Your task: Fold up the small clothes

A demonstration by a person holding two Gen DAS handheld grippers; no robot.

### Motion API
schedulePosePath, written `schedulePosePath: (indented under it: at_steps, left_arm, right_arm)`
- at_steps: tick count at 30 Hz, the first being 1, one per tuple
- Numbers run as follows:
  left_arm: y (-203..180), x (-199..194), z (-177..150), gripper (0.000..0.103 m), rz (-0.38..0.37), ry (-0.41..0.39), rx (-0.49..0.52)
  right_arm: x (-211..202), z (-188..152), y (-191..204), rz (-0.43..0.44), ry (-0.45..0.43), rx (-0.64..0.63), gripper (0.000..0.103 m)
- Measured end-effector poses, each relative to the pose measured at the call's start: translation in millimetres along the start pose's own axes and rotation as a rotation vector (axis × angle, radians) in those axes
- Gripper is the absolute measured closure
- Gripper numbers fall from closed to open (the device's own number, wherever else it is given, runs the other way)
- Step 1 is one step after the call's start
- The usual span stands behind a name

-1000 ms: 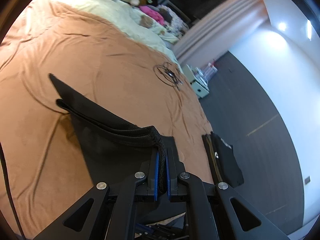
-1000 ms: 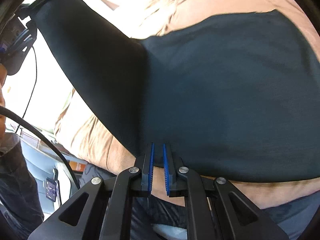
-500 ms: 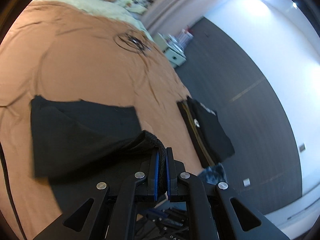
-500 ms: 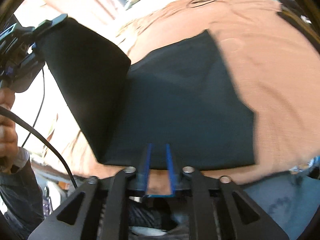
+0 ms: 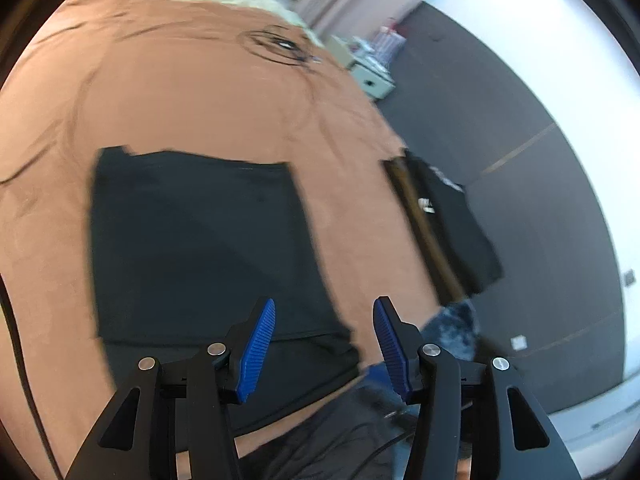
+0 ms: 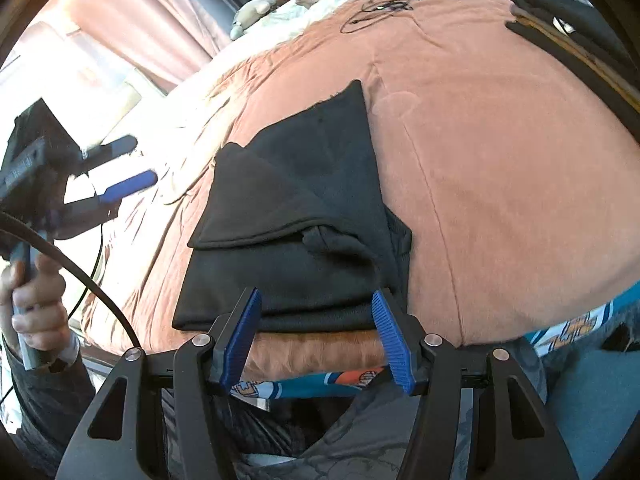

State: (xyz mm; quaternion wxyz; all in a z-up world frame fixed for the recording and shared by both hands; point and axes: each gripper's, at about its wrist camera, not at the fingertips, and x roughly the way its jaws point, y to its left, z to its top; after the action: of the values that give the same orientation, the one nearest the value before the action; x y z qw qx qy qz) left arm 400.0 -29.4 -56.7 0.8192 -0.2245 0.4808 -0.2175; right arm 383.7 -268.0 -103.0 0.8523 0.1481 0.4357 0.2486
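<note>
Folded black garment (image 6: 304,240) before right gripper (image 6: 316,336)

Each tool (image 5: 324,344) is black, with ribbed blue pads (image 6: 240,338) and silver screws.

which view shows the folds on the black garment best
The right wrist view: the black garment is sharp there, with its overlapping layers and folded flap edge clear. In the left wrist view the same garment is motion-blurred, a flat dark rectangle on the brown blanket.
</note>
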Motion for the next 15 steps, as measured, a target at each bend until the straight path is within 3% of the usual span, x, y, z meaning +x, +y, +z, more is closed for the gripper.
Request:
schedulePosePath:
  at_steps: [7,9,12,15]
  left_arm:
    - [68.9,-23.7,-28.4,0.05,0.133,-0.011,-0.11]
    - [83.9,-22.7,-37.3,0.05,0.157,0.001,-0.14]
    - [103.4,-13.3,-53.9,0.05,0.181,0.03,-0.169]
    - [112.3,0.1,-68.6,0.05,0.196,0.067,-0.184]
  right_arm:
    - [15.2,11.6,3.0,-0.106,0.03,-0.055,0.051]
    - [17.5,12.6,3.8,-0.127,0.031,-0.069,0.051]
    - [25.1,14.3,7.8,-0.148,0.058,-0.099,0.061]
    - [33.3,18.9,18.5,-0.174,0.066,-0.172,0.062]
